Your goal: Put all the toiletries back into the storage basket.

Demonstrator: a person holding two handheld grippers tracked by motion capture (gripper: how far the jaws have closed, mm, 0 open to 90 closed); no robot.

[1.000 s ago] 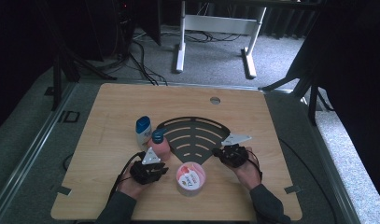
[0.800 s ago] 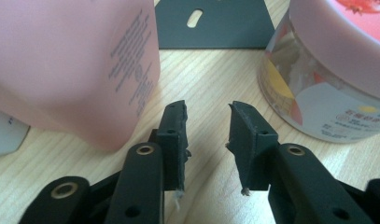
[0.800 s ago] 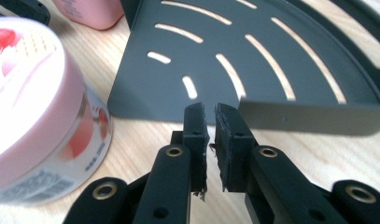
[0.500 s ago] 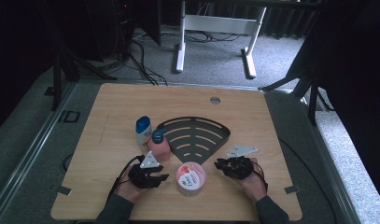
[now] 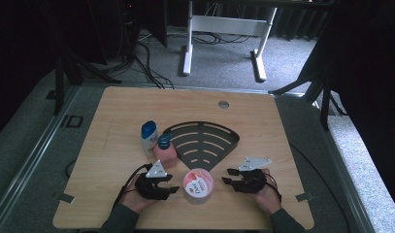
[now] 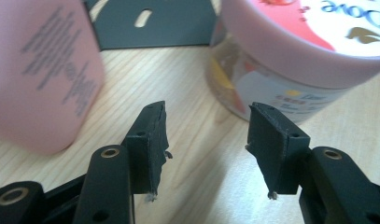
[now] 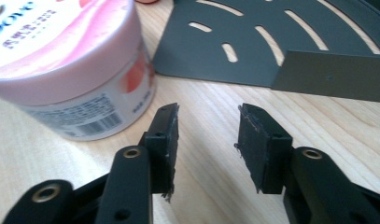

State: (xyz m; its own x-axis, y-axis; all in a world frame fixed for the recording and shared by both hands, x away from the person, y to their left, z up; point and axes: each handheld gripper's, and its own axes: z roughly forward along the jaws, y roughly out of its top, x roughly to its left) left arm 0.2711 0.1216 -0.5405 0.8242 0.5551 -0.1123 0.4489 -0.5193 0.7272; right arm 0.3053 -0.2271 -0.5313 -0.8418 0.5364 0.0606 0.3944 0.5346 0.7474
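Observation:
A pink-lidded Dove jar (image 5: pixel 198 184) stands near the table's front edge, between my two grippers. My left gripper (image 5: pixel 172 188) is open just left of the jar (image 6: pixel 290 56), its jaws holding nothing. My right gripper (image 5: pixel 227 176) is open just right of the jar (image 7: pixel 71 70), also holding nothing. A pink bottle (image 5: pixel 164 151) with a blue cap stands behind the left gripper and looms at the left in the left gripper view (image 6: pixel 38 70). A white bottle (image 5: pixel 148 137) with a blue cap stands beside it. A black fan-shaped slotted rack (image 5: pixel 203 142) lies flat at the table's middle.
The wooden table (image 5: pixel 112 121) has a round cable hole (image 5: pixel 223 104) near its far edge. A white desk frame (image 5: pixel 224 34) stands on the carpet beyond. Black tape marks sit at the front corners. The rack's raised edge (image 7: pixel 330 74) lies just ahead of my right gripper.
Both grippers have drawn back toward the table's front edge, away from the rack and the pink bottle. The bottles, jar and rack have stayed put.

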